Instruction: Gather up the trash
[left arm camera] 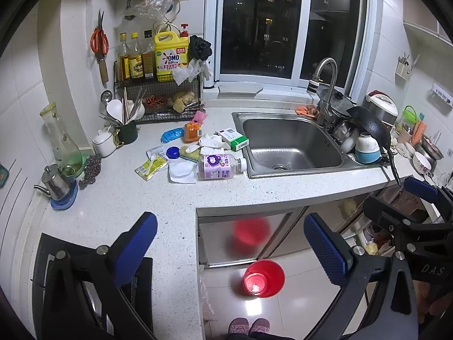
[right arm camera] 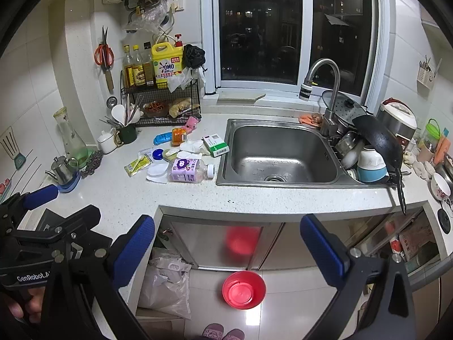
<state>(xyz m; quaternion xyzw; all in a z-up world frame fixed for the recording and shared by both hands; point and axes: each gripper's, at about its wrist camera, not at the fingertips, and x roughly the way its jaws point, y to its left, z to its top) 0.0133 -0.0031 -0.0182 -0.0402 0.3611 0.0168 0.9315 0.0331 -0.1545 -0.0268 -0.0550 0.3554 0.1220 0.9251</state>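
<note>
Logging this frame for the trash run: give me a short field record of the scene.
setting: kitchen counter beside a steel sink
trash cluster: plastic bottle lying on its side, green-and-white box, yellow sachet, crumpled tissue
bin: red bucket on the floor below the counter
left gripper: open, holding nothing
right gripper: open, holding nothing
progress: no trash picked up yet
</note>
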